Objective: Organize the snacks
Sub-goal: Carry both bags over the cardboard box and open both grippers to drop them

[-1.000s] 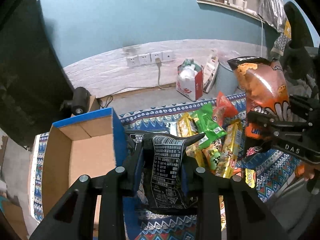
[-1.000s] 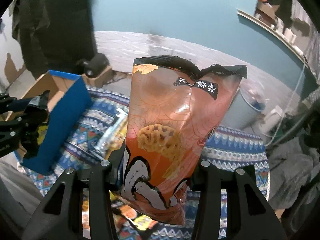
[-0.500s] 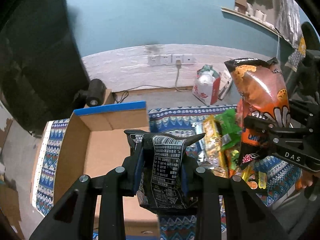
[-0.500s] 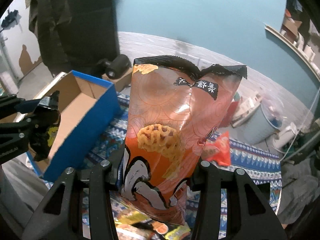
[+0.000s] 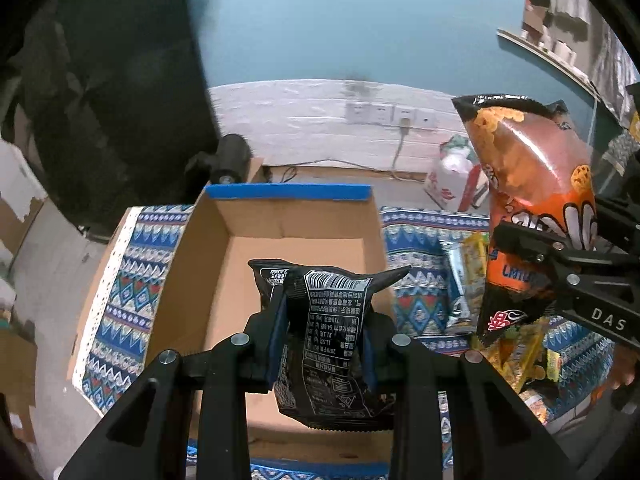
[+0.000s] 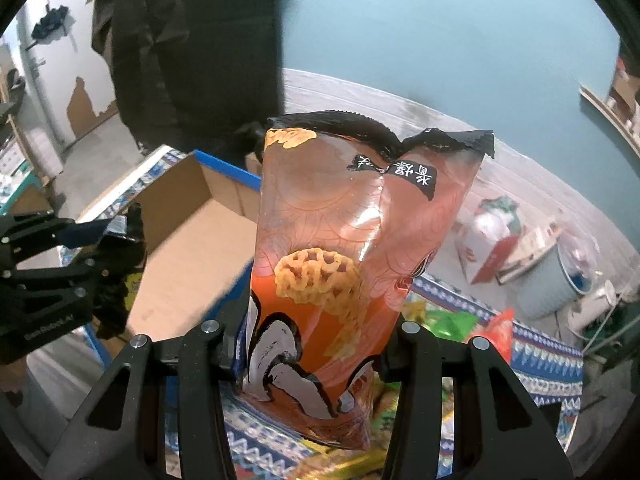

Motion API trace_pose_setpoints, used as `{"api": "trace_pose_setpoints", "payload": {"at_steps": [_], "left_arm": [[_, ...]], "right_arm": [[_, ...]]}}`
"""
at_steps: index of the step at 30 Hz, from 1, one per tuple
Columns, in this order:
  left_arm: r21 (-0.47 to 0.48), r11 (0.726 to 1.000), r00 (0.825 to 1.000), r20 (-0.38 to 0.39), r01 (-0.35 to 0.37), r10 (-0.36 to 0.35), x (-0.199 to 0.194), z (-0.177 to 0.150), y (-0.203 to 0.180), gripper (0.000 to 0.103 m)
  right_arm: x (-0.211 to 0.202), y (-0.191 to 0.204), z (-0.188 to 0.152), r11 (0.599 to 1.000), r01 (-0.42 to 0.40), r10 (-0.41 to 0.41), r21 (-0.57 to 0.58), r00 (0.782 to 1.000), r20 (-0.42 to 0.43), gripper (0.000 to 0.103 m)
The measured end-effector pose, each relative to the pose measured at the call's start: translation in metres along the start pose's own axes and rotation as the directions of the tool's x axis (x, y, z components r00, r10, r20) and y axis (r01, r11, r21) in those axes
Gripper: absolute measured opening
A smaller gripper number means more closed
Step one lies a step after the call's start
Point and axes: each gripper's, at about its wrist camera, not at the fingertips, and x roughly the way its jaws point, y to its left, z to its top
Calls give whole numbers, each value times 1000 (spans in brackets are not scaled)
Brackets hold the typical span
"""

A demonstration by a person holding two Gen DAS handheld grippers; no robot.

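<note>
1. Teal wall and a patterned cloth frame it: the open box sits directly under the left tongs, which are clamped on a black packet held upright over the box floor.
2. Right tongs grip an orange bag, long axis upright, beside the box's blue wall, not yet above it.
3. Left hand is nearer; loose snacks lie on the cloth to the right.
</note>
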Motion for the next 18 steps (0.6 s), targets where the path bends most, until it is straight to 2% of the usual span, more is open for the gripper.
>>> {"api": "trace_pose_setpoints", "payload": {"at_steps": [13, 18], "left_arm": [[-102, 993, 996, -80, -53, 45, 24, -14, 51, 33], [-111, 991, 991, -125, -67, 53, 36, -21, 61, 34]], "right_arm": [[36, 48, 25, 993, -97, 96, -60, 995, -28, 46], [50, 67, 31, 987, -137, 134, -82, 990, -49, 46]]}}
